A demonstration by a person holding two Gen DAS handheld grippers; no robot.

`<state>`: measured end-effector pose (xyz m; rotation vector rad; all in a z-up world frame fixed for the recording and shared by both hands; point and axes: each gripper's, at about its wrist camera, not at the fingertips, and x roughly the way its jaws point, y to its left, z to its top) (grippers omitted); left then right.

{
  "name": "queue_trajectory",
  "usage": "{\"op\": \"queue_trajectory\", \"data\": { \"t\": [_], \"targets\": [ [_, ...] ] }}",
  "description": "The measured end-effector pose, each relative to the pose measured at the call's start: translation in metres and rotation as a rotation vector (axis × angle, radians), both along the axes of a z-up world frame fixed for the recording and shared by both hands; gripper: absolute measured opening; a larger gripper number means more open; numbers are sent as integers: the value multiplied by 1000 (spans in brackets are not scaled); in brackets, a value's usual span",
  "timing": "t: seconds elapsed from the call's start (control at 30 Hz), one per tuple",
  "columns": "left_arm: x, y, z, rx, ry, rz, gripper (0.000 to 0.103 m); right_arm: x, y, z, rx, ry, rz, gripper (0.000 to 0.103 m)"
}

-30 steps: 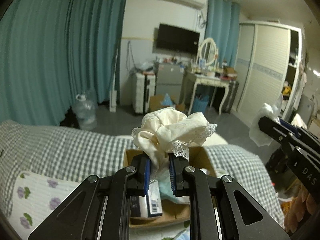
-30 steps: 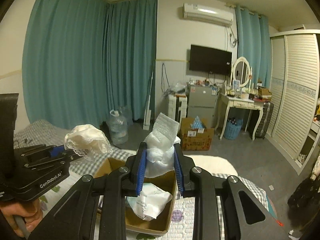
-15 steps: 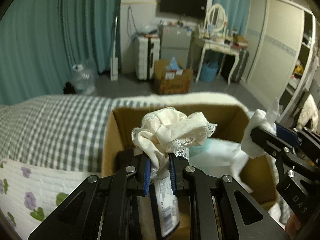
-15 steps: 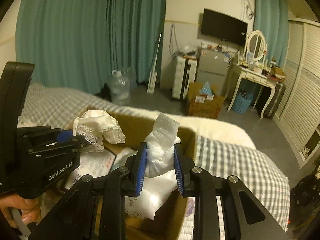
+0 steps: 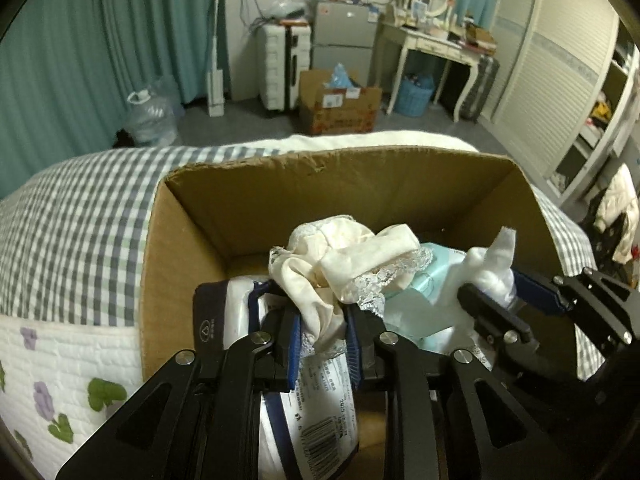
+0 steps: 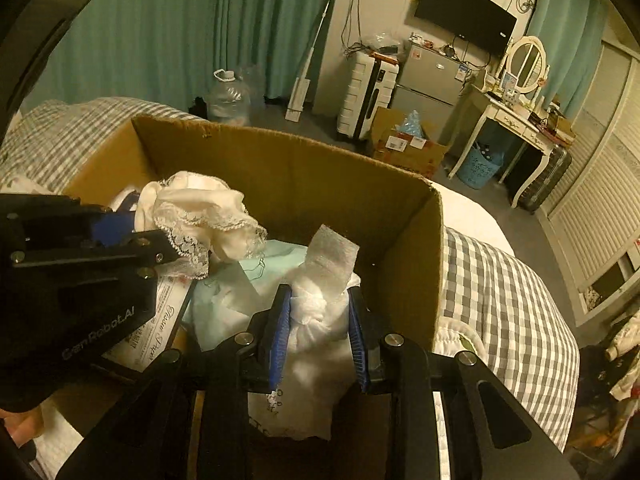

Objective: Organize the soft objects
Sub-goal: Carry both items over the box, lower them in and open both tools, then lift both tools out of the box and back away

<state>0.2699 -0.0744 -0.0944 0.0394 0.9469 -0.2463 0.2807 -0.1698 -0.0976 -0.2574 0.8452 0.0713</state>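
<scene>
My left gripper (image 5: 322, 336) is shut on a cream lace-trimmed cloth (image 5: 344, 256) and holds it over the open cardboard box (image 5: 320, 184) on the bed. It also shows in the right wrist view (image 6: 200, 212). My right gripper (image 6: 318, 320) is shut on a white crumpled cloth bundle (image 6: 324, 280), low inside the same box (image 6: 296, 168). The bundle shows at the right of the left wrist view (image 5: 492, 264). Tissue packs (image 5: 424, 280) and a pale blue pack (image 6: 236, 280) lie in the box.
The box sits on a grey checked bedspread (image 5: 80, 216) beside a floral quilt (image 5: 48, 376). Beyond the bed are a water jug (image 5: 150, 114), a suitcase (image 5: 284, 68), a floor box (image 5: 340, 104), a dressing table (image 5: 436, 40) and a wardrobe (image 5: 560, 80).
Both grippers have tilted down and moved forward into the box, each still holding its cloth. The box now fills the middle of both views.
</scene>
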Motion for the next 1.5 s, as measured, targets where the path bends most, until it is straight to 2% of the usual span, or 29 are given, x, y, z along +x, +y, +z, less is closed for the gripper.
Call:
{"op": "queue_trajectory", "data": {
  "t": [0.1, 0.23, 0.33, 0.4, 0.43, 0.5, 0.57, 0.7, 0.83, 0.9, 1.0, 1.03, 1.13, 1.3, 1.37, 1.5],
  "targets": [
    [0, 1, 2, -9, 9, 4, 22, -3, 3, -2, -12, -9, 7, 31],
    [-2, 3, 8, -7, 21, -6, 22, -14, 2, 12, 25, -42, 14, 50],
    [-11, 10, 21, -35, 8, 5, 35, -23, 2, 28, 29, -87, 17, 57],
    [-19, 16, 34, -58, -26, 14, 54, -27, 1, 40, 39, -115, 16, 58],
    [-23, 19, 41, -69, -45, 14, 57, -30, -1, 46, 48, -127, 12, 58],
    [-30, 26, 55, -48, -86, 41, 71, -37, -3, 59, 68, -149, -1, 61],
    [-39, 34, 76, -38, -137, 73, 71, -45, -4, 71, 77, -169, -8, 66],
    [-56, 51, 109, -99, -185, 99, 71, -66, -2, 102, 77, -209, -7, 69],
    [-80, 61, 145, -98, -275, 145, 72, -96, 3, 138, 88, -278, -9, 88],
    [-92, 67, 158, -86, -305, 172, 87, -113, 7, 152, 92, -307, -3, 88],
    [-119, 82, 176, -124, -358, 199, 92, -141, 13, 175, 69, -366, -10, 90],
    [-124, 85, 180, -134, -368, 203, 94, -149, 14, 182, 68, -378, -12, 94],
    [-148, 91, 191, -128, -415, 194, 102, -174, 14, 202, 95, -397, -3, 94],
    [-182, 99, 204, -40, -482, 225, 102, -211, 15, 225, 83, -451, -33, 98],
    [-196, 103, 208, -44, -491, 223, 102, -225, 17, 232, 90, -465, -27, 103],
    [-220, 111, 207, -73, -504, 216, 102, -259, 21, 242, 80, -509, -11, 103]
  ]
}}
